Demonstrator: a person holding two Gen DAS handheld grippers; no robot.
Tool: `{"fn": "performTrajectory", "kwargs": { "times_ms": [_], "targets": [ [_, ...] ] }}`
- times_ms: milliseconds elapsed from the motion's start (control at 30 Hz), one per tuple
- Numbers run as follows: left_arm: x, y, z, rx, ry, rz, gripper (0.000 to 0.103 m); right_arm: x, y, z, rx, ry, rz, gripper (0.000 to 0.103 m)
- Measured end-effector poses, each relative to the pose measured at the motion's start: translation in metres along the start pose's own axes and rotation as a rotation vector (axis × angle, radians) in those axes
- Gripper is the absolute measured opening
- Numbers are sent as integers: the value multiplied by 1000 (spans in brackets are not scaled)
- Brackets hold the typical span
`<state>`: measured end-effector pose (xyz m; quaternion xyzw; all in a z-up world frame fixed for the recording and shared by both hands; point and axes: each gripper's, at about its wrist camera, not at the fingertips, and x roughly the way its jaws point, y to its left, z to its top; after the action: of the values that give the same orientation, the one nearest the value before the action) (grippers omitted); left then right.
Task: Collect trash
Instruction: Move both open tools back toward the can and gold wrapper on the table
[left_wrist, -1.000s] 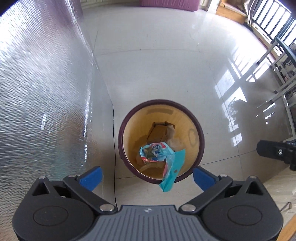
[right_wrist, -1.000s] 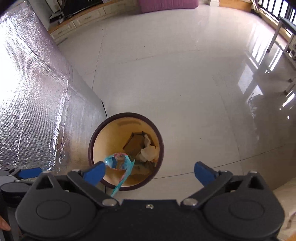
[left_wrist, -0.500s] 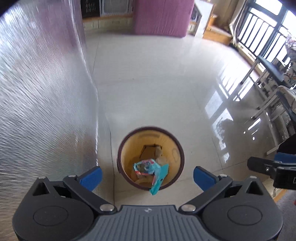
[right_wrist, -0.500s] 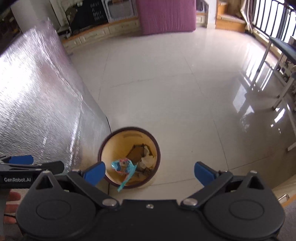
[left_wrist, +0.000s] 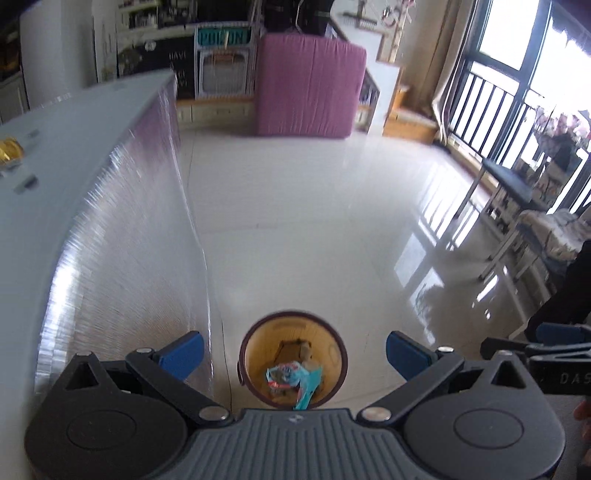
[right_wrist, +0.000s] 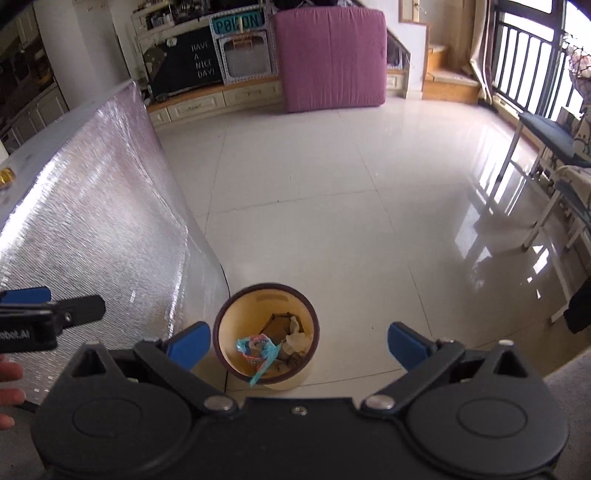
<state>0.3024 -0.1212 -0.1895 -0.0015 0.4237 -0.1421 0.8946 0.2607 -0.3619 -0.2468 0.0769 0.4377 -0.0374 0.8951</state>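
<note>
- Left gripper (left_wrist: 293, 349): fingers spread wide, holding nothing.
- Right gripper (right_wrist: 297, 345): likewise wide apart and empty.
- Waste bin (right_wrist: 266, 334): upright on the floor (right_wrist: 332, 206), beside the foil-clad counter (right_wrist: 92, 221).
- Blue wrapper (right_wrist: 260, 352): inside the bin, its long tail draped over the near rim.

Floor (right_wrist: 332, 221): glossy pale tile with thin grout lines, window glare along the right side.

Standing directly on it:
- round bin (right_wrist: 266, 334) with dark rim and yellow interior, just beside the foil-covered counter side (right_wrist: 92, 221); a blue wrapper (right_wrist: 264, 354) hangs over its near rim
- pink mattress (right_wrist: 330, 55), upright on edge at the far wall
- white metal furniture legs (right_wrist: 546, 206), far right
</note>
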Motion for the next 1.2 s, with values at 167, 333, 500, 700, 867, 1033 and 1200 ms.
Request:
{"fn": "performTrajectory", "kwargs": {
  "times_ms": [167, 333, 500, 700, 867, 1033, 1200],
  "targets": [
    [-52, 10, 11, -13, -93, -13, 103, -39, 21, 4, -4, -76, 18, 103],
    [-94, 27, 15, -23, -159, -1, 103, -73, 42, 8, -15, -142, 22, 103],
    [-129, 49, 10, -41, -214, 23, 103, -105, 58, 7, -4, -210, 36, 103],
    [-163, 73, 3, -56, -279, 67, 103, -135, 82, 6, -23, -289, 57, 103],
    [-189, 95, 1, -85, -346, 107, 103, -150, 108, 9, -48, -347, 84, 103],
    [-206, 119, 3, -107, -389, 152, 103, -155, 137, 12, -81, -387, 104, 103],
    [-215, 152, 2, -143, -409, 200, 103, -151, 170, 21, -108, -399, 147, 103]
  ]
}}
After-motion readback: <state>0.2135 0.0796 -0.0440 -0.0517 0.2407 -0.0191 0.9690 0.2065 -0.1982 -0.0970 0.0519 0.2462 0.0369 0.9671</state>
